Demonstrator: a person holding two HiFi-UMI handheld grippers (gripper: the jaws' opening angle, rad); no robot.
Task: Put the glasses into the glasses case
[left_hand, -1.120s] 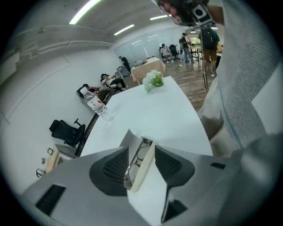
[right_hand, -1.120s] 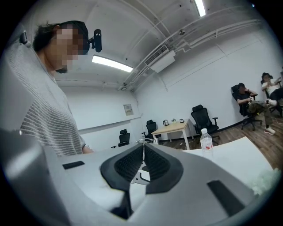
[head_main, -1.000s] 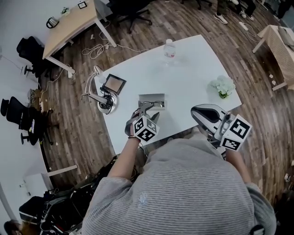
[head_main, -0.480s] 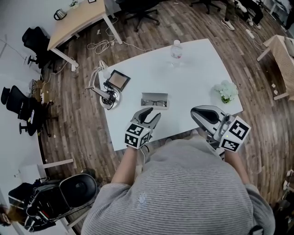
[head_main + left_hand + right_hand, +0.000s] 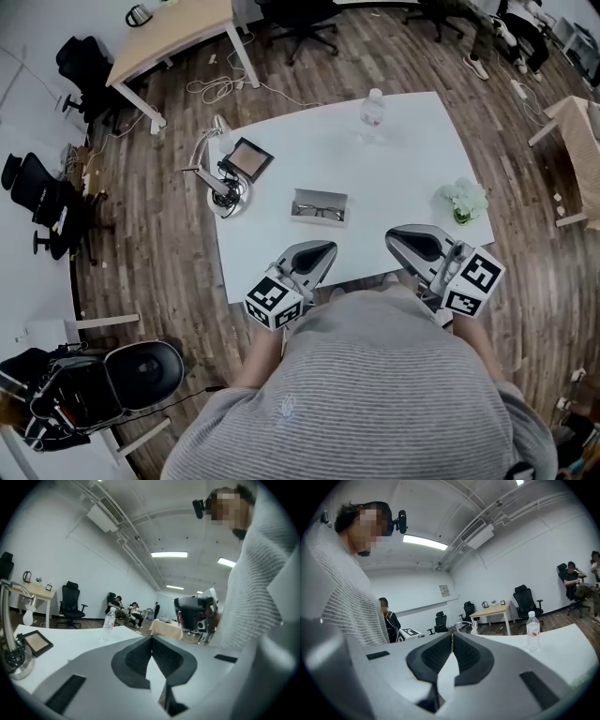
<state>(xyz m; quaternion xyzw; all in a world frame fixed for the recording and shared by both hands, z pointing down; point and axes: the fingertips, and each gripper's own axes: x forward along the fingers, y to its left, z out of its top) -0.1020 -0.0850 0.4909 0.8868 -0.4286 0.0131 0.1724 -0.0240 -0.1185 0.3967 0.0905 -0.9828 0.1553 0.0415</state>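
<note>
Well, my left gripper (image 5: 322,248) had pulled back from mid-frame toward the lower edge and clenched on nothing. The right gripper (image 5: 394,234) was clenched and empty too. The glasses (image 5: 319,213) lay inside the open glasses case (image 5: 319,194) at centre, so placement looked done. Neither gripper view showed the case, and any lid was too small to make out.

Pull-back: left gripper (image 5: 326,249) off the glasses case (image 5: 319,193)
Now lower in frame, jaws gone from wide apart to shut, nothing btwn them.

The glasses (image 5: 319,211) lie in the open glasses case (image 5: 320,194) on the table (image 5: 394,159), between a desk lamp (image 5: 223,199) and white flowers (image 5: 459,197).
</note>
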